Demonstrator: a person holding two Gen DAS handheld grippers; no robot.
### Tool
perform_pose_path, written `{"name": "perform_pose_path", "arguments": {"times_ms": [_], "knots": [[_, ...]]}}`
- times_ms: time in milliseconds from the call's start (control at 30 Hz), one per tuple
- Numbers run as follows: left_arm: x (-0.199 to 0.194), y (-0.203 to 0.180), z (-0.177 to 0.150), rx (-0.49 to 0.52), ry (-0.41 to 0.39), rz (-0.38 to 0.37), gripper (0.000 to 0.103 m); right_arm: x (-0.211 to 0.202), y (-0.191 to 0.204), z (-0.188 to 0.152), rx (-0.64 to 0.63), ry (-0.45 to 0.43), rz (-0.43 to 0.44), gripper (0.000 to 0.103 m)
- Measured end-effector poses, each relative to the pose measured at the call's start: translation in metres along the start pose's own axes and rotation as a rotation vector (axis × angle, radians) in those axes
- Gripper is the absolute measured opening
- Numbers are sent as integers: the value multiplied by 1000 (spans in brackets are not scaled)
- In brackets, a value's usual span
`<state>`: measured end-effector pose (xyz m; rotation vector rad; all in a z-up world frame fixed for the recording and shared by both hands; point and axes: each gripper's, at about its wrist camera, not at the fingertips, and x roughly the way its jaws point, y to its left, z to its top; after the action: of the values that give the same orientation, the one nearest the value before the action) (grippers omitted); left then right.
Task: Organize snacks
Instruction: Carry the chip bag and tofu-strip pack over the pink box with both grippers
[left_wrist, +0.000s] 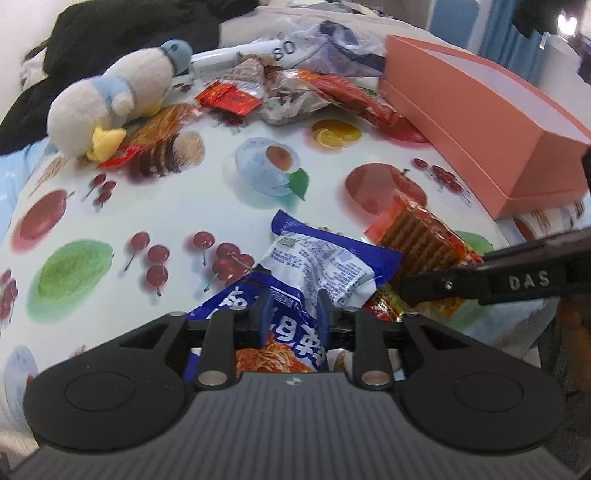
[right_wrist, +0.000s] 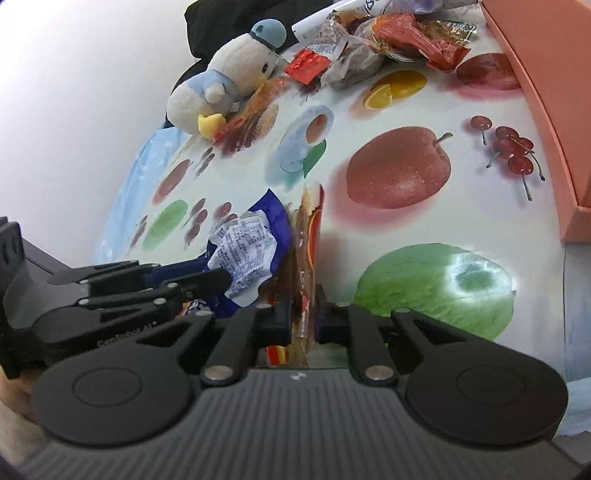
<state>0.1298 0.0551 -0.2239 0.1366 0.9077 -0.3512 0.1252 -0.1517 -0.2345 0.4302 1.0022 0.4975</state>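
Observation:
My left gripper (left_wrist: 293, 314) has a crumpled blue-and-white snack packet (left_wrist: 314, 258) between its pads, which touch it on both sides. Just right of it a clear red-orange cracker packet (left_wrist: 417, 236) sticks up, and the black fingers (left_wrist: 461, 284) of my right gripper reach in to it from the right. In the right wrist view my right gripper (right_wrist: 304, 317) is shut on that cracker packet (right_wrist: 308, 236), held edge-on. The blue packet (right_wrist: 251, 251) lies just left of it, with the left gripper's fingers (right_wrist: 199, 280) on it.
A pink open box (left_wrist: 480, 122) (right_wrist: 546, 110) stands along the right side of the fruit-print tablecloth (left_wrist: 184, 192). A plush duck (left_wrist: 110, 99) (right_wrist: 221, 85) lies at the far left beside a pile of snack wrappers (left_wrist: 295, 92) (right_wrist: 388, 40). Dark clothing lies behind.

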Motion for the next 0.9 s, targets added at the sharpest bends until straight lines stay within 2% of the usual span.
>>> {"name": "perform_pose_path", "arguments": {"times_ms": [33,67,100,200,267,333,467,633,767,900], "knots": [[-2,-1,0,13,-3,-14,52,-1,0,0,-1,0,-6,11],[-3,-1,0,31,-11,-16,67,-2,0,0,-2,-3,-13,11],[-4,-1,0,56,-22,-6,75,-3,0,0,-4,-5,-19,11],[-3,0,1,146,-10,31,79,-6,-1,0,-20,-8,-39,12],[-1,0,3,206,-4,12,80,-9,-1,-1,-33,-6,-53,11],[5,-1,4,255,6,-15,80,-11,0,-1,-47,-1,-72,11],[21,-3,2,325,38,-17,82,-16,2,-2,-70,-7,-91,12],[26,2,2,261,63,-43,81,-22,5,-3,-105,-4,-119,11],[23,2,-2,181,74,-54,70,-30,7,-5,-133,-7,-144,11],[15,-11,-6,157,81,-33,55,-35,6,-7,-134,-8,-158,11]]}}
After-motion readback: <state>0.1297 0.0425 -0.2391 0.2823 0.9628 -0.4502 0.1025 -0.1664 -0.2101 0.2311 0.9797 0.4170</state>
